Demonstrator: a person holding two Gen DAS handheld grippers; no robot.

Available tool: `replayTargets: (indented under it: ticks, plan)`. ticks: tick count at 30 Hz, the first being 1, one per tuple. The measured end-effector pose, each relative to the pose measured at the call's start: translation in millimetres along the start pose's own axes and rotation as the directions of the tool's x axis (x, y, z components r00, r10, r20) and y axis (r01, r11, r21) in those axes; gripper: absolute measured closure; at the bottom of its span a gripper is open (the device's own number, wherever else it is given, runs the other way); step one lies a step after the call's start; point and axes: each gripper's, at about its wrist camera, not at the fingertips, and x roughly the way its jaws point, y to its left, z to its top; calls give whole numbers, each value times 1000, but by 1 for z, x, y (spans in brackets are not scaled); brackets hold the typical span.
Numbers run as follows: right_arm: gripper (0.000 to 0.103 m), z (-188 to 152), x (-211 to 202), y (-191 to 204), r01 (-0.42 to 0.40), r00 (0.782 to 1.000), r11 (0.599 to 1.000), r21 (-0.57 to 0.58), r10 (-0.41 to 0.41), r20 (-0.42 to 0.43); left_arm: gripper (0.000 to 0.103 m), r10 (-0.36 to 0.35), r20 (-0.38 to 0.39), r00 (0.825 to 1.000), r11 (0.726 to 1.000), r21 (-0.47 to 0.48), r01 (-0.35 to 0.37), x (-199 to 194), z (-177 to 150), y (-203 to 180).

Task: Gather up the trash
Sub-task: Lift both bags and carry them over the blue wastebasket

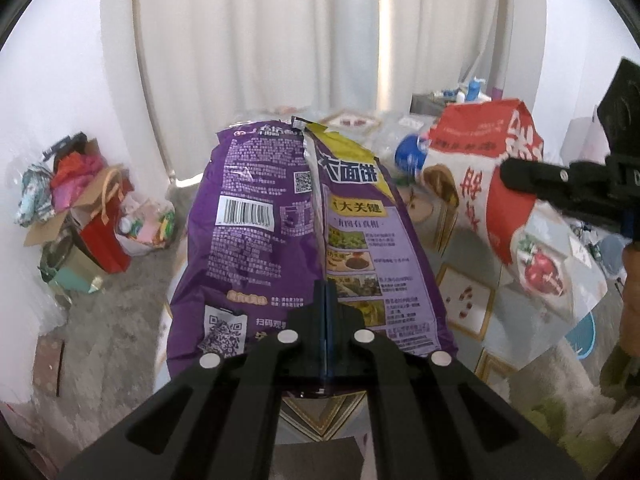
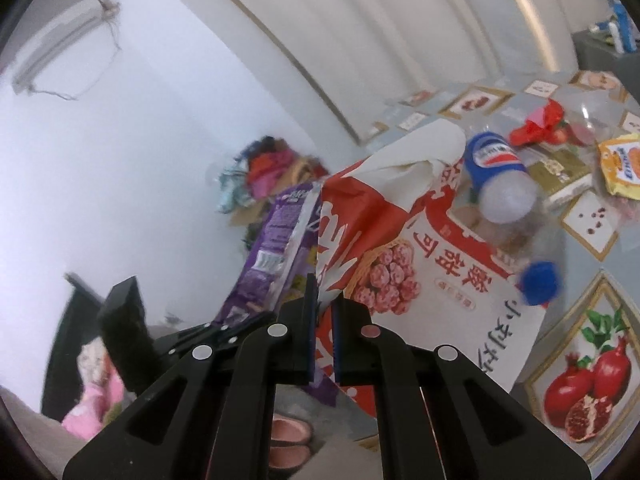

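White curtains (image 1: 256, 32) hang across the far side of the room, and below them a table (image 2: 600, 256) with a pomegranate-print cloth fills the right. On the floor at the far left, by the wall, sits a heap of boxes and bags (image 1: 80, 216).

Two big empty food bags are up off the cloth. The purple noodle bag (image 1: 280, 216) stands nearly upright, its lower edge pinched in the left gripper (image 1: 326, 300), whose jaws are pressed fully together on the film. Just right of it, the red and white snack bag (image 2: 432, 264) hangs tilted from the right gripper (image 2: 324, 320), its jaws narrowed onto a fold of the wrapper with only a slim gap between them.

Smaller trash lies on the table beyond: a clear plastic bottle (image 2: 504, 196) with a blue label on its side close behind the red bag, a crumpled red wrapper (image 2: 538, 124) further off, a yellow packet (image 2: 622, 164) at the far right.

The risks, as I judge them: both grips hold thin, slick film near an edge, so a quick swing could let a bag slide out. The red bag's trailing end could also sweep the bottle off the table.
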Motion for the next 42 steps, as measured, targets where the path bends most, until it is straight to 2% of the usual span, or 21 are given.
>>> replayTargets:
  ticks: [9,15,21,25,29,31,34,39,42]
  plan:
    - [98,3,-42,10,-85,992,996,-36,88,92,103,30,97,995,998,51,-35,-39,30,-12]
    - [98,2,-98,3,-80,974,996,-37,86,210,103,4,158,987,995,99,-20,-58,52,-33]
    - [98,-12,-173,-20,-19,938,1000,1,17,345,103,-84,202,976,982,185,46,-62,75,-79]
    - [98,-31,-226,-45,61,899,995,78,-89,429,103,-175,202,964,962,241,124,-55,90,-117]
    - [98,-57,-273,-77,152,851,970,192,-227,474,103,-295,165,941,922,308,235,-38,104,-165]
    - [98,-75,-299,-99,211,814,937,278,-326,481,103,-366,122,923,890,336,309,-27,111,-194]
    - [98,-101,-332,-131,242,764,882,405,-431,481,103,-453,55,890,835,377,402,-10,119,-241]
    - [98,-157,-384,-199,184,692,757,627,-553,465,103,-548,-102,830,729,428,534,25,126,-325]
    - [98,-187,-401,-239,110,675,681,724,-586,449,103,-565,-211,798,676,436,594,48,120,-380]
